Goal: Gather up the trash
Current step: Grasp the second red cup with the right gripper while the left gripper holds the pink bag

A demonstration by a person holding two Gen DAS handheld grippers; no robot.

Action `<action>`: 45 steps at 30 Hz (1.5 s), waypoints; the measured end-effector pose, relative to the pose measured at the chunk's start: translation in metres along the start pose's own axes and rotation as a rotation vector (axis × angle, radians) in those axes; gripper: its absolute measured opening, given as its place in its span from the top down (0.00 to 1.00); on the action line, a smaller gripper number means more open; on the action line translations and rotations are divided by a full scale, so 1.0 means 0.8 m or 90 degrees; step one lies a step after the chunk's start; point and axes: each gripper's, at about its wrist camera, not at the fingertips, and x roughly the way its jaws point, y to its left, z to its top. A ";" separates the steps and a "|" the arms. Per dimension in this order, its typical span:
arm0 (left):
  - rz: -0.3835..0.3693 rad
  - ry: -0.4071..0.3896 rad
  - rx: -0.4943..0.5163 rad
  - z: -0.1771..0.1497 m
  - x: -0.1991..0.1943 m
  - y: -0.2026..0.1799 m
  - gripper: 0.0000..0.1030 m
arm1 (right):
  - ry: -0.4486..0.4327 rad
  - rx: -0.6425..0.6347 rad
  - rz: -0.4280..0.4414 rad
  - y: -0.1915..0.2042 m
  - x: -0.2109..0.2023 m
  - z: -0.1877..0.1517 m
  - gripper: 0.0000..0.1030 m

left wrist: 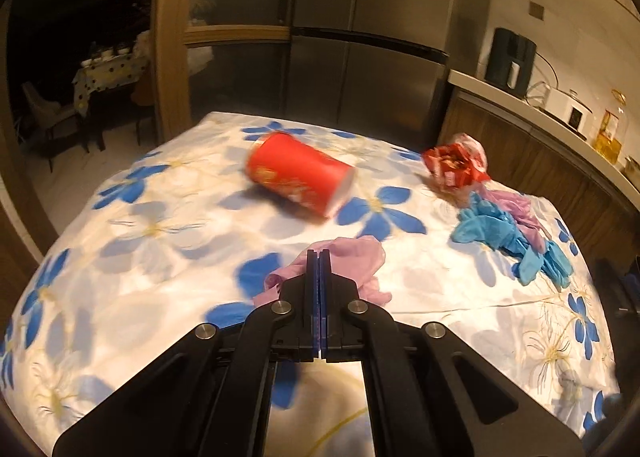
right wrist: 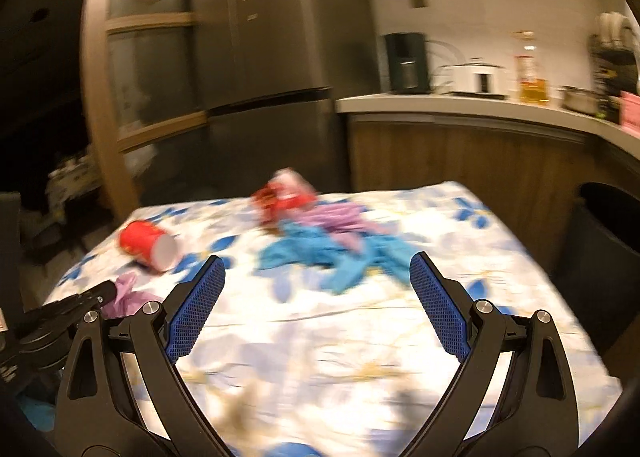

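Pinched between the closed jaws of the left gripper [left wrist: 319,257] is a pale purple glove [left wrist: 356,261], its loose folds spilling out on both sides of the black fingers and lying just above the flowered cloth of the worktop [left wrist: 140,249]. Whether the glove is lifting clear of the cloth or dragging on it cannot be told. Beyond the gripper tip, a red paper cup [left wrist: 298,173] is lying on its side, white base turned toward the camera, apart from the glove. Farther to the right a crumpled red wrapper [left wrist: 454,163] is sitting near the worktop's far edge, and just below it a heap of blue gloves [left wrist: 504,233] is tangling with more purple gloves [left wrist: 516,205].

From the right wrist view, the right gripper [right wrist: 318,277] is hovering with its blue pads [right wrist: 202,305] spread wide and nothing between them, pointing toward the blue heap, which is lying ahead of the tips. Everything here is blurred. Off the worktop's right edge a dark bin [right wrist: 600,241] is standing.
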 end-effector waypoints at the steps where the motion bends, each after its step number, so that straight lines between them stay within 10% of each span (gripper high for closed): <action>1: 0.005 -0.004 -0.001 0.001 -0.003 0.005 1.00 | 0.001 -0.007 0.012 0.009 0.005 0.000 0.10; 14: 0.047 -0.019 -0.049 0.018 -0.011 0.083 1.00 | 0.050 -0.072 0.168 0.137 0.103 0.020 0.10; 37: 0.037 -0.007 -0.067 0.032 0.018 0.109 1.00 | 0.211 -0.096 0.295 0.212 0.229 0.025 0.07; 45: 0.032 0.004 -0.076 0.031 0.022 0.114 1.00 | 0.235 -0.133 0.303 0.223 0.230 0.020 0.32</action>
